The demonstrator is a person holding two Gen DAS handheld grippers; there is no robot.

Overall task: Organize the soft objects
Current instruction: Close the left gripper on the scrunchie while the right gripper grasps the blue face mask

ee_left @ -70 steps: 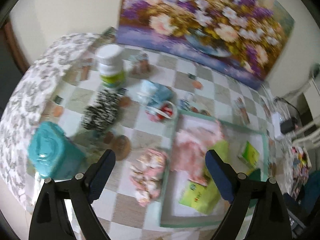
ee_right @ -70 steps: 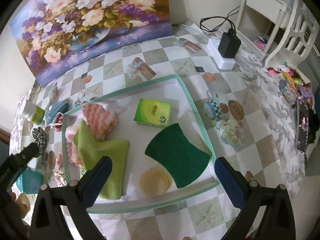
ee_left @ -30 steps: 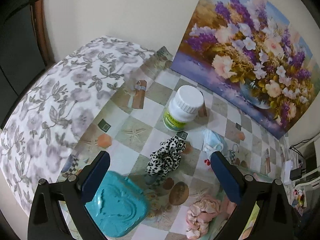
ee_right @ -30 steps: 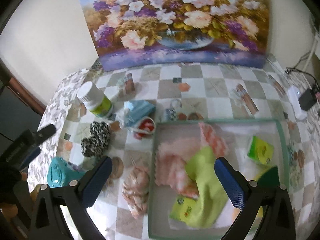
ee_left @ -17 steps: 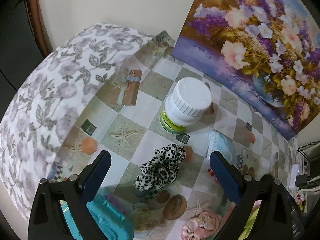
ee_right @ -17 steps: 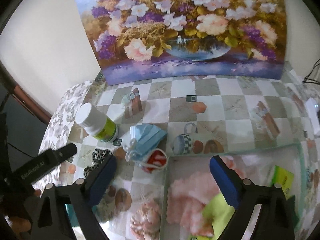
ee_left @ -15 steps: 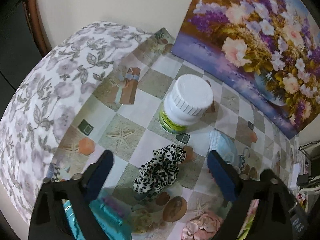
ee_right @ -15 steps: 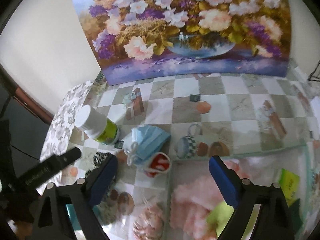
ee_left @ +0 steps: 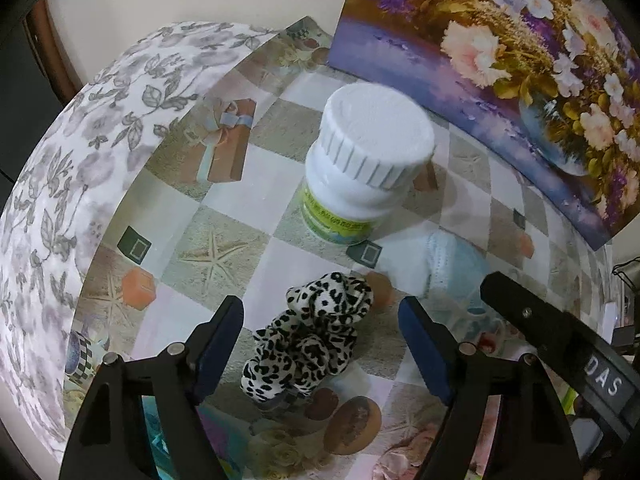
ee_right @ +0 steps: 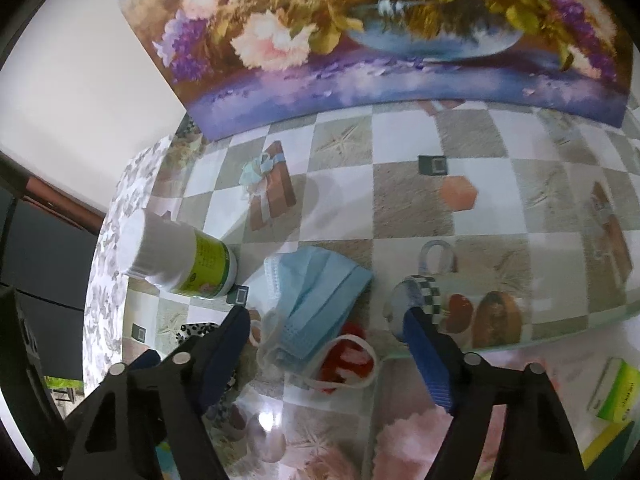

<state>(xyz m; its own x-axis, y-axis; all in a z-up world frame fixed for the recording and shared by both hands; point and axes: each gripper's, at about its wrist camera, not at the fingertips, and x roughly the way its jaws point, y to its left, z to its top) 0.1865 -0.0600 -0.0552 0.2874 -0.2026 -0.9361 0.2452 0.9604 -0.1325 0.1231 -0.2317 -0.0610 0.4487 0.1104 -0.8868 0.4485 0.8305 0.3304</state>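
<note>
Soft objects, two in reach. Leopard-print scrunchie: one, lower centre of the left wrist view, lying on the checked surface, between the fingers of the left tool. Blue face mask: one, centre of the right wrist view, its ear loops trailing toward the lower centre, between the fingers of the right tool.

Change noted: a second ago both tools stood higher and wider, with scrunchie and mask small in mid-frame; now each item fills the gap between its tool's fingers. Both sets of jaws are closing, the pads not yet pressing on either item. Judged meaning: two pickups are under way at once, neither yet secured.

Count, other items:
- White pill bottle, green label: one, upper centre of the left view.
- Flower painting: one, top of the right view.
- Pink fluffy cloth: one, lower right view.
- Green-and-yellow packet: one, right edge.
- Teal container: one, partly hidden at lower left.
</note>
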